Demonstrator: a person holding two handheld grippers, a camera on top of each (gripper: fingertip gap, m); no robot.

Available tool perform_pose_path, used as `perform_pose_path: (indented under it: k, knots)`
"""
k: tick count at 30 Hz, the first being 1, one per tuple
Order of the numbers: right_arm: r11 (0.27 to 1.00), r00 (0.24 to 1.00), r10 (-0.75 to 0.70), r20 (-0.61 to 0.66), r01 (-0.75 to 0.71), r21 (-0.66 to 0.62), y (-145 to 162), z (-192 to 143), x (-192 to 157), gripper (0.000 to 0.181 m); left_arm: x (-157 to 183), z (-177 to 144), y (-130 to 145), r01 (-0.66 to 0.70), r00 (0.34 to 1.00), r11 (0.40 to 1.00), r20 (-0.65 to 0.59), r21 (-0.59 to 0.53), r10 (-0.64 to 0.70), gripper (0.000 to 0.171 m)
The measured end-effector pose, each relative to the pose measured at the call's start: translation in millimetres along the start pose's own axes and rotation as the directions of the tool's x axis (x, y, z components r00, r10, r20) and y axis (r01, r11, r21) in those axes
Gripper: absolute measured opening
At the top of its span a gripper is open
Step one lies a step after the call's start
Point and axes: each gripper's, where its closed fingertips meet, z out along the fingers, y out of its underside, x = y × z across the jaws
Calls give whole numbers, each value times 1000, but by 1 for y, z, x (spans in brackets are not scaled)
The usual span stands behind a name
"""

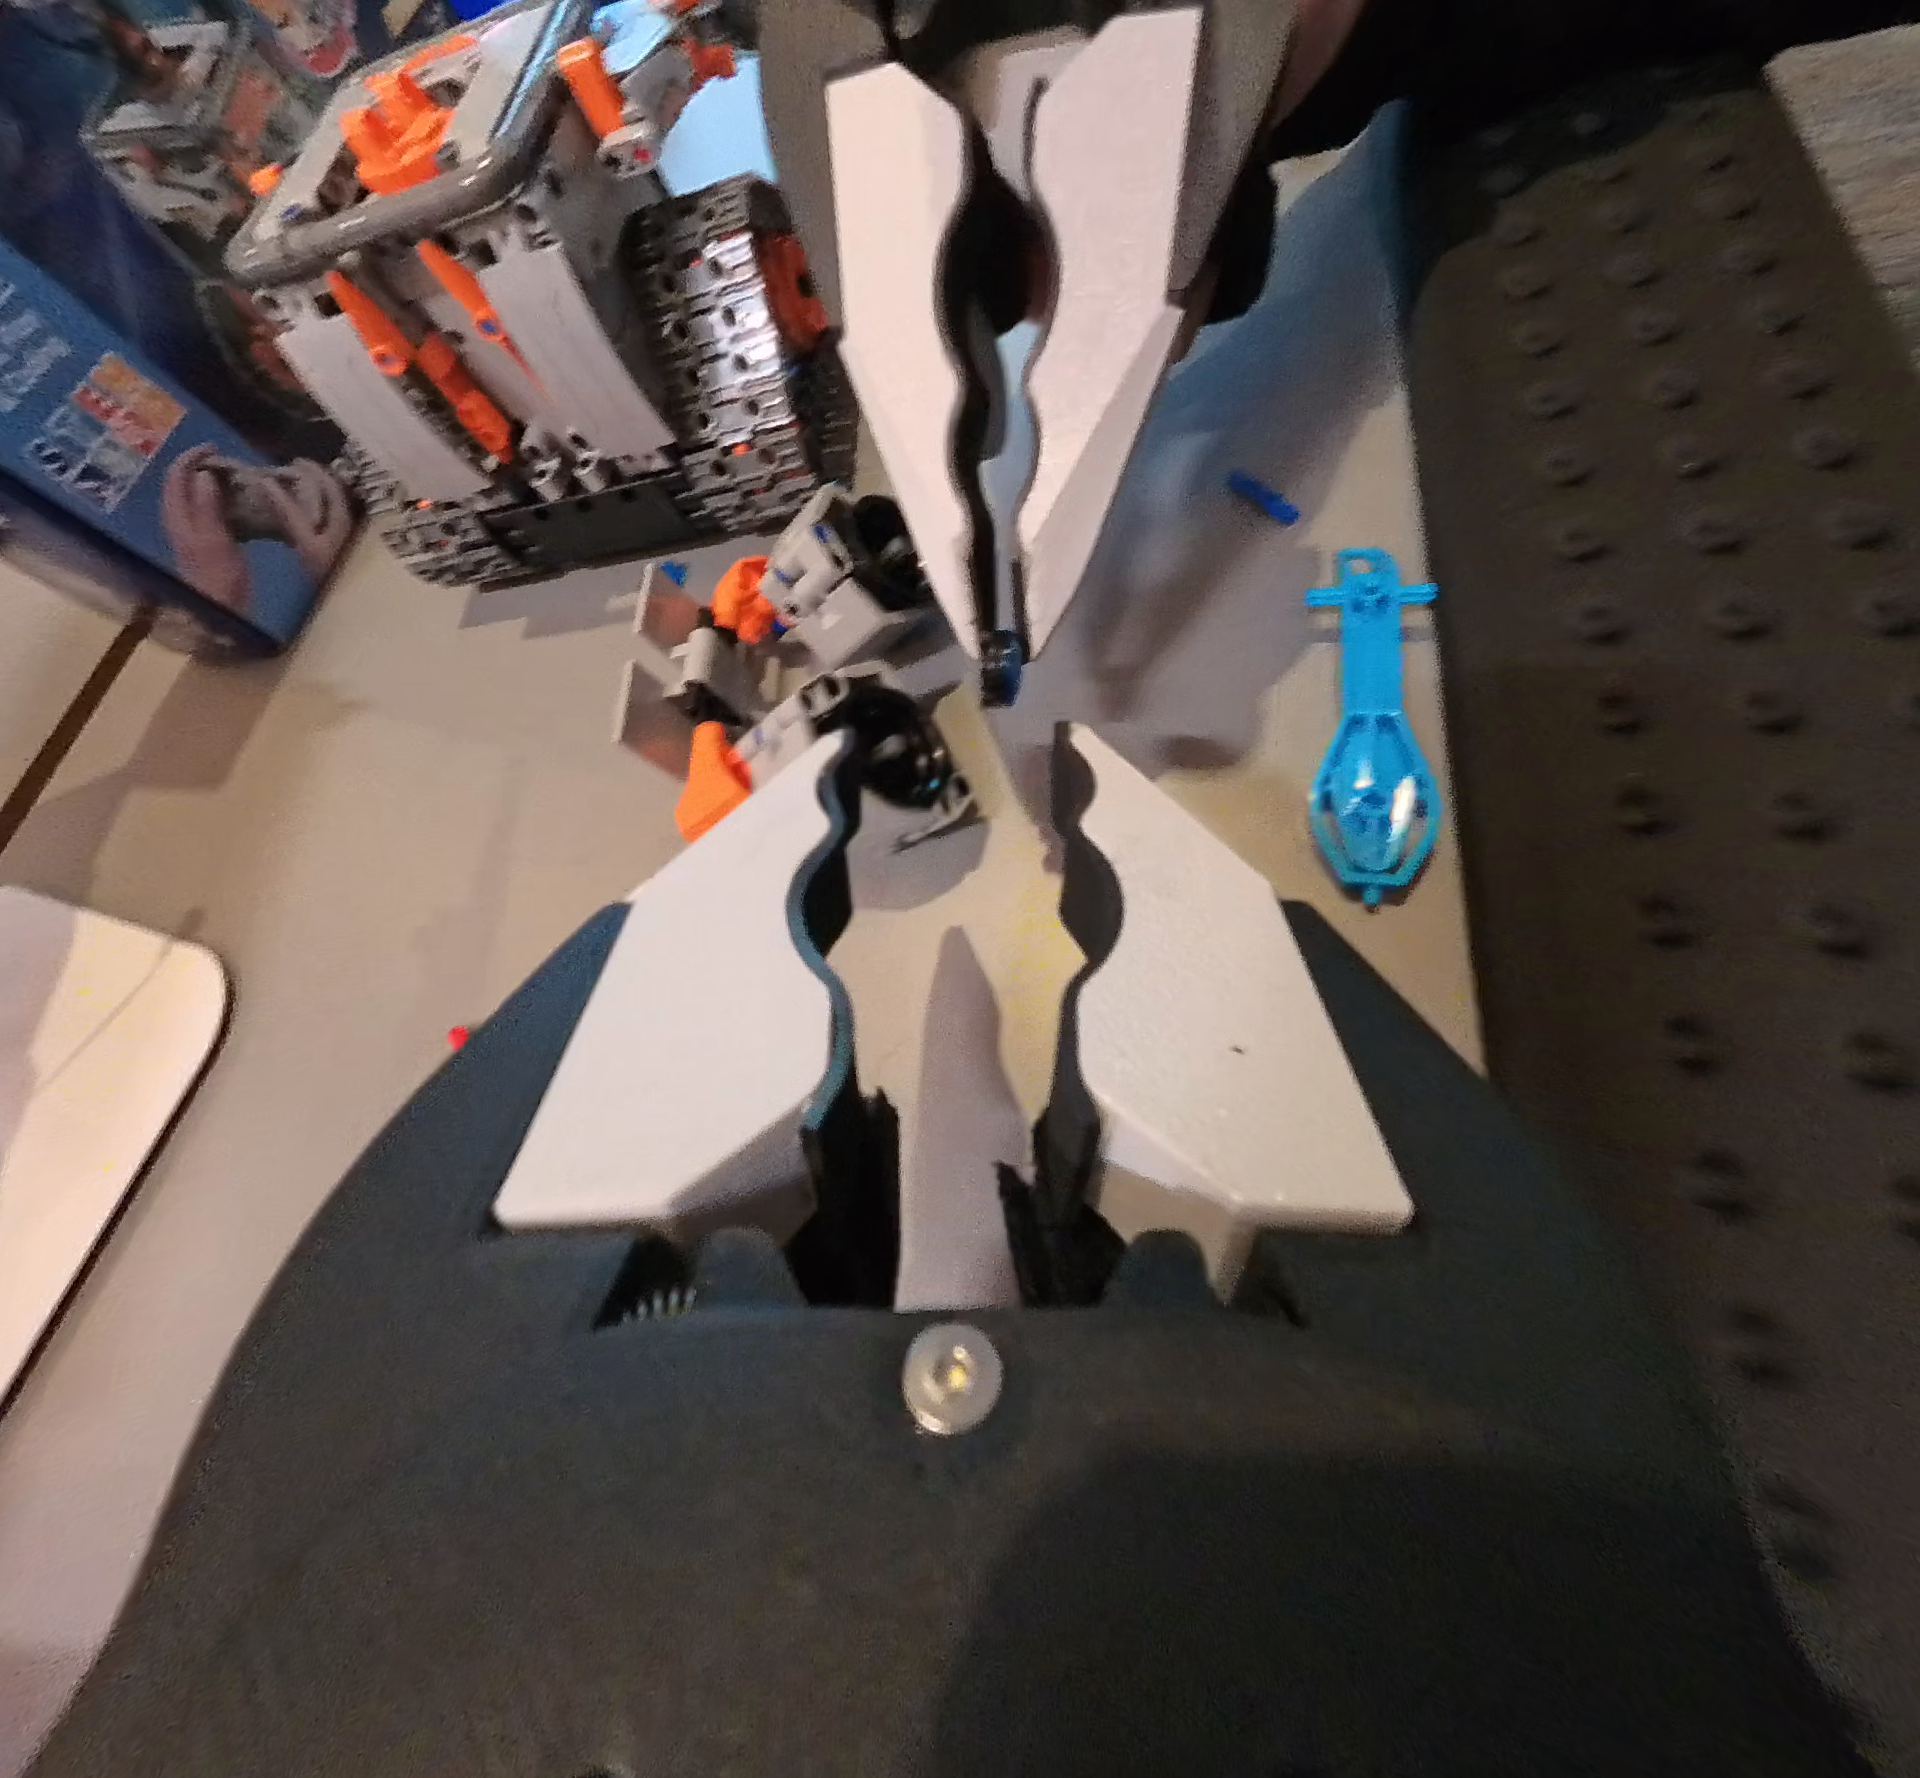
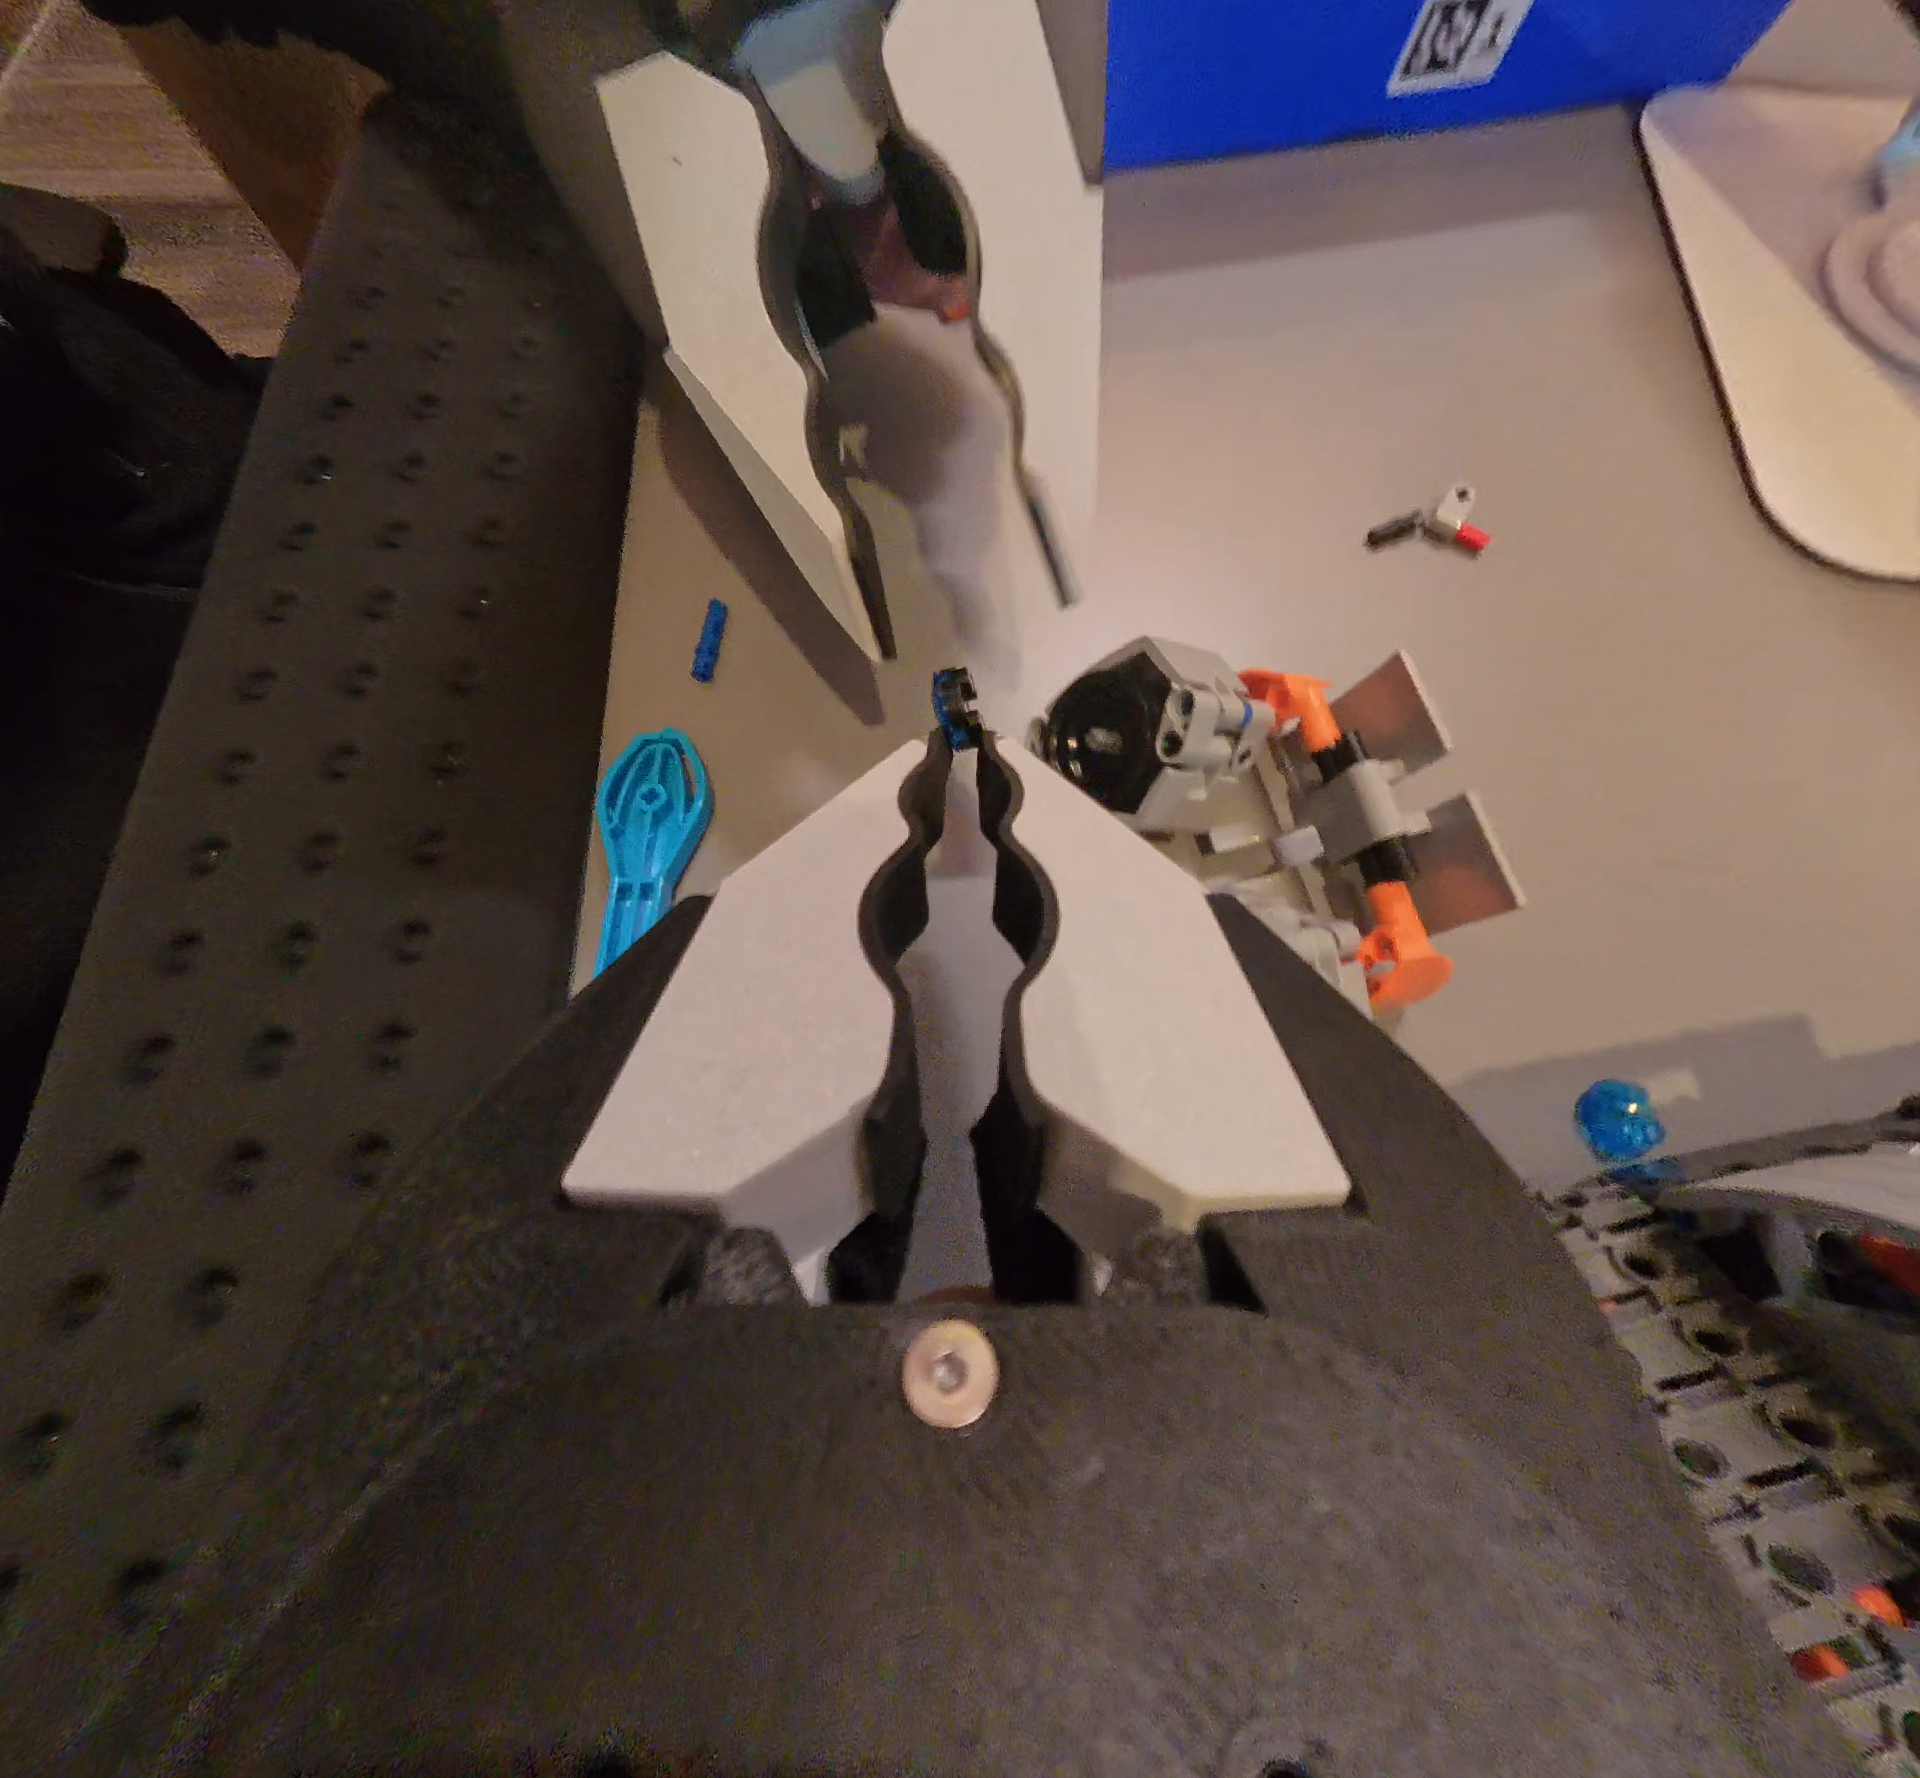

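Note:
My right gripper [image 2: 961, 746] is shut on a small black-and-blue connector pin [image 2: 958, 708], which sticks out past its fingertips. In the left wrist view the right gripper [image 1: 1003, 637] comes down from the top with the pin [image 1: 1003, 668] at its tip. My left gripper [image 1: 956, 741] is open and empty, tip to tip with the right one and just short of the pin. It shows from above in the right wrist view [image 2: 966, 627]. A small grey, orange and black brick assembly [image 1: 800, 606] [image 2: 1195, 772] lies on the table just beside both grippers.
A grey-and-orange tracked brick vehicle [image 1: 520, 326] [image 2: 1766, 1416] stands close by. A light-blue tool [image 1: 1371, 731] [image 2: 649, 824] and a blue pin [image 1: 1262, 497] [image 2: 710, 639] lie by a black perforated mat [image 1: 1662, 585] [image 2: 312, 793]. Toy boxes [image 1: 156, 481], a white tray [image 1: 83, 1053], a translucent blue stud [image 2: 1616, 1120]. My two grippers' fingertips are within a few centimetres of each other.

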Motion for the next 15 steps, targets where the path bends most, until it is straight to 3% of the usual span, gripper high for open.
perform_pose_path:
  k: [3,7,13,15]
  knots:
    - [997,998,63,-1,-63,-51,10,6,6,3,-14,3,12,89,996,995,10,-55,-88,63]
    - [989,991,131,-6,-131,-75,13,13,13,3,-23,15,28,218,974,969,-44,-115,-224,78]
    - [977,980,199,-9,-199,-80,15,15,19,2,-21,31,33,316,927,936,-156,-156,-340,72]
    - [972,976,219,-12,-219,-82,16,16,20,2,-20,34,31,320,922,935,-179,-151,-344,58]
